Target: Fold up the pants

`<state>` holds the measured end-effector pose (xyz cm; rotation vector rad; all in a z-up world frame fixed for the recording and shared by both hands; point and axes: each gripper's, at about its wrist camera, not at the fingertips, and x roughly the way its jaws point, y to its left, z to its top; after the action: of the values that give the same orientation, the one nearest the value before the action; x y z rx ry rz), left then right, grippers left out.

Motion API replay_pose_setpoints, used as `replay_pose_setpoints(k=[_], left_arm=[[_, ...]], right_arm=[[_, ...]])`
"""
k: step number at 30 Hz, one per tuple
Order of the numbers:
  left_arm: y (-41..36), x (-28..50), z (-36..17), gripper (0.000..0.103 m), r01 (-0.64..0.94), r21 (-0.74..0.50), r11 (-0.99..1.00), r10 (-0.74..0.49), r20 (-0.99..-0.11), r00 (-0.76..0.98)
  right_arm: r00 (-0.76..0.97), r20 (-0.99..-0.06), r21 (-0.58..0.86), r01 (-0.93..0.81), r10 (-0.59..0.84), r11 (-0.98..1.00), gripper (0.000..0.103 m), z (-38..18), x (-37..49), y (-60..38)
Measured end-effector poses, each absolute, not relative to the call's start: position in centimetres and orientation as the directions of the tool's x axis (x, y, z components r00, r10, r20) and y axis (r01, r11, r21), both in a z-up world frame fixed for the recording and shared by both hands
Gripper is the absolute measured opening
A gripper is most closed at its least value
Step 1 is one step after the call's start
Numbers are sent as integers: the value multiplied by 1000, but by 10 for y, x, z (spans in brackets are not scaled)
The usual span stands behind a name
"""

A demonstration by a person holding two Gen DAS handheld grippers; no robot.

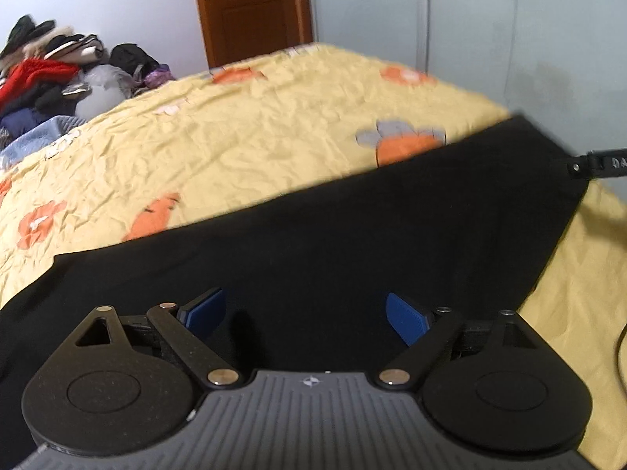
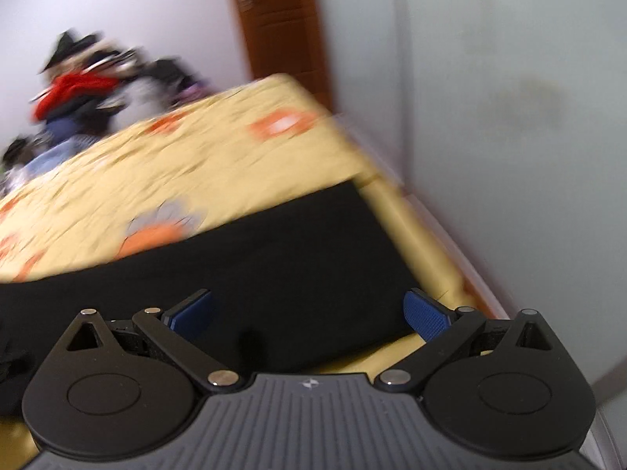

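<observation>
Left wrist view, 10 o'clock: clothes pile (image 1: 58, 74) heaped at the far left edge of the bed — red, black, grey and blue items mixed, well apart from the pants. 12 o'clock: brown wooden door (image 1: 250, 8) in a pale wall (image 1: 490, 31). At 3 o'clock part of the right tool's arm pokes in at the frame edge, right by the pants' far right corner; contact not readable.

Pants (image 1: 333, 243): black, lying flat in a wide smooth band across the near part of the bed, running from 8 o'clock up to 2 o'clock, far edge straight. Fabric too dark to make out seams or folds.

Left tool (image 1: 305, 317): jaws wide, blue pads (image 1: 205, 311) over the black cloth, nothing gripped.

Right wrist view — blurred. Right tool (image 2: 307, 315): jaws wide too, empty, over the pants' right end near the bed edge.

Bed sheet (image 1: 235, 145): yellow, wrinkled, orange flower prints. Wall close along the bed's right side.
</observation>
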<state>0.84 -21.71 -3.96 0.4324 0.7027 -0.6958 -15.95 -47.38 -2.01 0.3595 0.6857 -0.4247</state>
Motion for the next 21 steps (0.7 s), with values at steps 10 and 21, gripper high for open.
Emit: replay_pose_setpoints(k=[10, 21], left_arm=[[-211, 12, -42, 96, 667, 125, 734, -416, -694, 588], [-211, 12, -46, 103, 657, 110, 746, -415, -694, 588]], right_arm=[[818, -447, 557, 572, -363, 603, 103, -15, -242, -496], [931, -307, 895, 353, -198, 272, 103, -44, -247, -525]])
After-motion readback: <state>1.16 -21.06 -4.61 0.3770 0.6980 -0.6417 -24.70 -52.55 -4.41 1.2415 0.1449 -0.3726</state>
